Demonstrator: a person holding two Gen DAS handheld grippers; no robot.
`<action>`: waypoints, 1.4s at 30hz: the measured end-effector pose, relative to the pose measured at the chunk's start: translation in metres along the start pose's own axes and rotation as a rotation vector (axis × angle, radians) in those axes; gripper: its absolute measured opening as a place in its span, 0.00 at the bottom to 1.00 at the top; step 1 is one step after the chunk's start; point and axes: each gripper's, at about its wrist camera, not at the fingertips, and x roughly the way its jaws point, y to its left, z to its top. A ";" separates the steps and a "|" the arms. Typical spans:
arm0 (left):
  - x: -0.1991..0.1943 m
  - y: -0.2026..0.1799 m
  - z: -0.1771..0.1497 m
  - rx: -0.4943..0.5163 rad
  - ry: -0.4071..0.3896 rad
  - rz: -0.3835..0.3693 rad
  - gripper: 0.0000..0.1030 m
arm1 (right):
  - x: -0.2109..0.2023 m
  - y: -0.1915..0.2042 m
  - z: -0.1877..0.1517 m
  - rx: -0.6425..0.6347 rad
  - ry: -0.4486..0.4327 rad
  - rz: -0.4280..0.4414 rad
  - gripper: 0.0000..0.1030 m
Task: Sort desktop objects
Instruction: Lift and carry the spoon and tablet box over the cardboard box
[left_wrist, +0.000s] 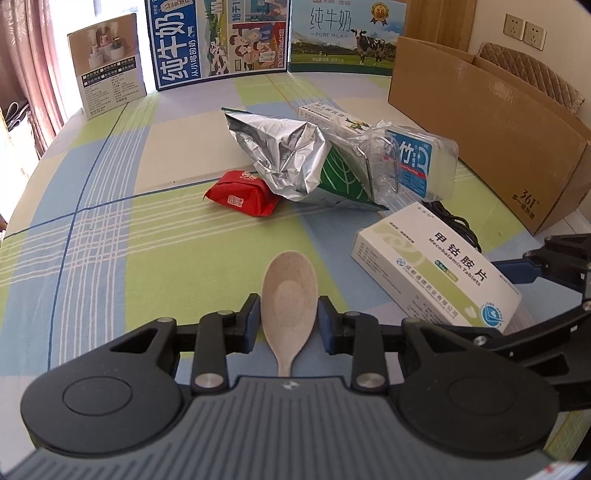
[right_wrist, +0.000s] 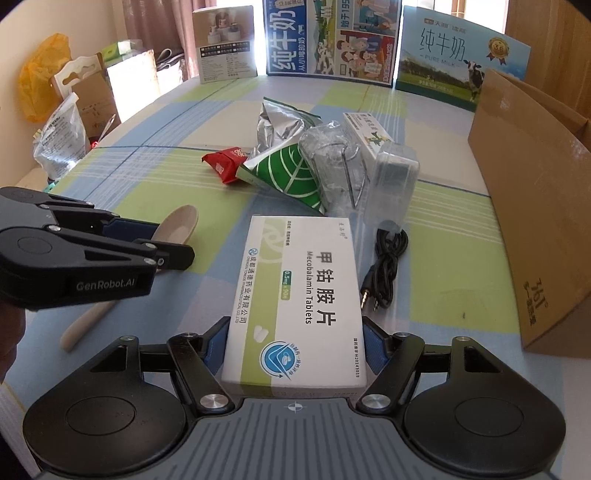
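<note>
Straddling the spoon (left_wrist: 289, 295), the left gripper (left_wrist: 289, 314) has its pads at the bowl's widest part, though whether they actually pinch can't be told. The right gripper (right_wrist: 295, 341) brackets the pill box (right_wrist: 295, 295) flat on the table (right_wrist: 443, 221); true contact there can't be told either. Risks: that rounded bowl could squirt forward under squeeze, and the box could pivot, nudging the cable (right_wrist: 388, 266) just beside it.

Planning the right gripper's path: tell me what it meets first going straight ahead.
The right gripper, shut on the white Mecobalamin tablet box, points at the green-and-silver foil bag, probably first; depth is uncertain.
</note>
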 end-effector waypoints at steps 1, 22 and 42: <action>0.000 -0.001 0.000 0.001 0.000 0.001 0.27 | -0.001 0.000 -0.001 -0.002 0.000 0.000 0.66; -0.001 0.000 -0.002 -0.018 -0.009 0.014 0.26 | -0.012 -0.001 0.003 0.012 -0.037 0.022 0.66; -0.044 -0.017 0.029 -0.021 -0.111 0.011 0.26 | -0.051 -0.014 0.008 0.030 -0.174 -0.039 0.66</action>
